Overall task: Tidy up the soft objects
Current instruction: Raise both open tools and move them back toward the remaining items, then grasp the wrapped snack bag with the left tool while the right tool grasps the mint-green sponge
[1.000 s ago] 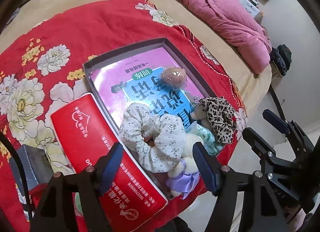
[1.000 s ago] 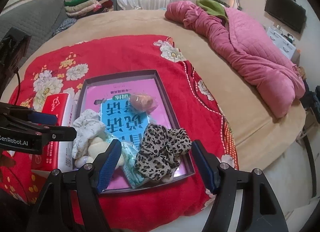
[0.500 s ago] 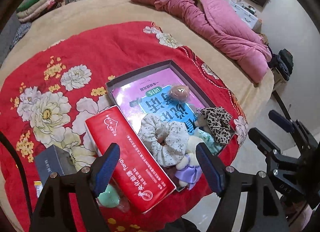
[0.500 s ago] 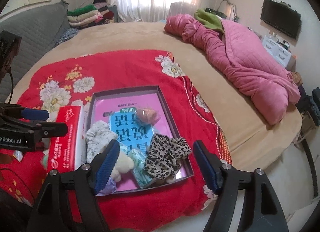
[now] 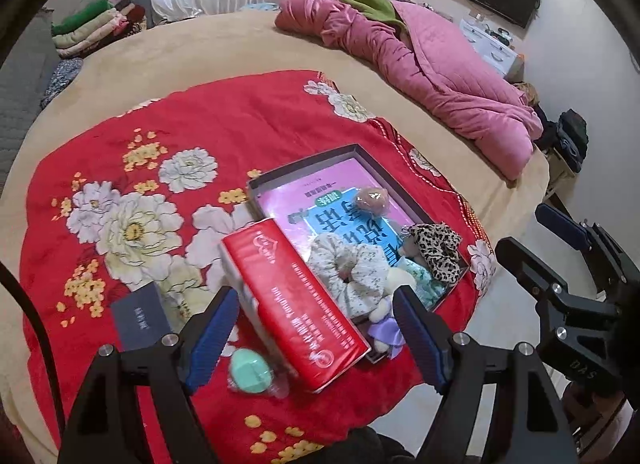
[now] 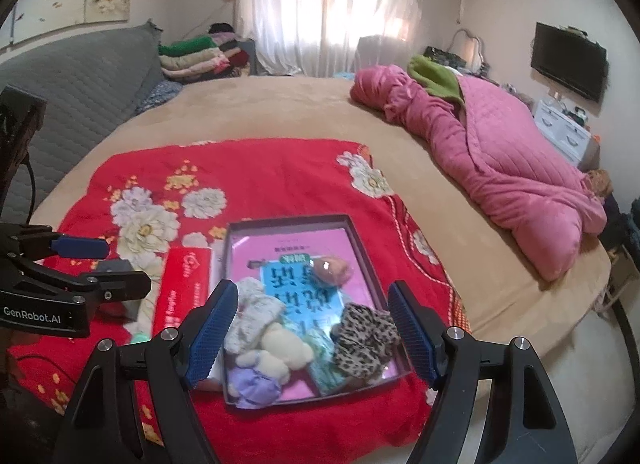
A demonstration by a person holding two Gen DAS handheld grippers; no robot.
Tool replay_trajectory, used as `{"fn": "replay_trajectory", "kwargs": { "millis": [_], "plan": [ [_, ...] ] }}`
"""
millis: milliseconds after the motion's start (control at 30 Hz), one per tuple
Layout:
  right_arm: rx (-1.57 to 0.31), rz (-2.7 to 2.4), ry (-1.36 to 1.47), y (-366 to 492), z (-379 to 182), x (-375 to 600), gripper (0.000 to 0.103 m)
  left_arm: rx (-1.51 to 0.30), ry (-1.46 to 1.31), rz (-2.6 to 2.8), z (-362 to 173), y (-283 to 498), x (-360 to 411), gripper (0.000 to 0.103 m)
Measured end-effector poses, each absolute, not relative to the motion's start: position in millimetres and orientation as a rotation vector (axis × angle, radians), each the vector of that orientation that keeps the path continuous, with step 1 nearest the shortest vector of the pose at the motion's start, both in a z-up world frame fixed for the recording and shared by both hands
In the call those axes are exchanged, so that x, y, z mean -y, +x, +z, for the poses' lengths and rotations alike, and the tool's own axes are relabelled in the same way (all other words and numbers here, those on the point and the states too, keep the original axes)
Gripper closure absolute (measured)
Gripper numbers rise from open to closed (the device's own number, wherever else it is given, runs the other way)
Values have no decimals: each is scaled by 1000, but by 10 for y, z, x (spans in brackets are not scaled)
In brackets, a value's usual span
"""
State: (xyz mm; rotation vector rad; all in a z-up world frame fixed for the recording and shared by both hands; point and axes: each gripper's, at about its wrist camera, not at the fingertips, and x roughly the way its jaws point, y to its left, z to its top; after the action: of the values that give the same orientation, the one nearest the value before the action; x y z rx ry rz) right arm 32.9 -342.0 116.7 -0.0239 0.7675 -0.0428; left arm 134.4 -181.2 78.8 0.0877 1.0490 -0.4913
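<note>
A shallow grey box lies on the red flowered blanket with a pink book inside. On the book rest a white floral scrunchie, a leopard scrunchie, a cream plush toy in purple, a mint packet and a wrapped pink-brown ball. My left gripper hangs open above the box's near left side, holding nothing. My right gripper is open and empty above the box's near edge.
A red tissue pack leans on the box's left rim. A mint egg sponge and a dark blue box lie left of it. A pink quilt is heaped at the far right. The bed's edge runs just below the box.
Both grippers have lifted and drawn back from the box, so the objects look smaller and more of the room shows. Both stay empty. Nothing in the box has moved.
</note>
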Motion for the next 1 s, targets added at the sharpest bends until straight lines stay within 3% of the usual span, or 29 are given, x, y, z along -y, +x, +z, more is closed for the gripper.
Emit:
{"fn": "replay_trajectory", "kwargs": {
  "millis": [600,1000],
  "plan": [
    [-731,154,-105,412,1352,2372,25,-989,28,-370,1007,1177,837,24],
    [-798,269,-216,506,1041,1654,24,-1037,-53,-221,699,1153,-133,24]
  ]
}}
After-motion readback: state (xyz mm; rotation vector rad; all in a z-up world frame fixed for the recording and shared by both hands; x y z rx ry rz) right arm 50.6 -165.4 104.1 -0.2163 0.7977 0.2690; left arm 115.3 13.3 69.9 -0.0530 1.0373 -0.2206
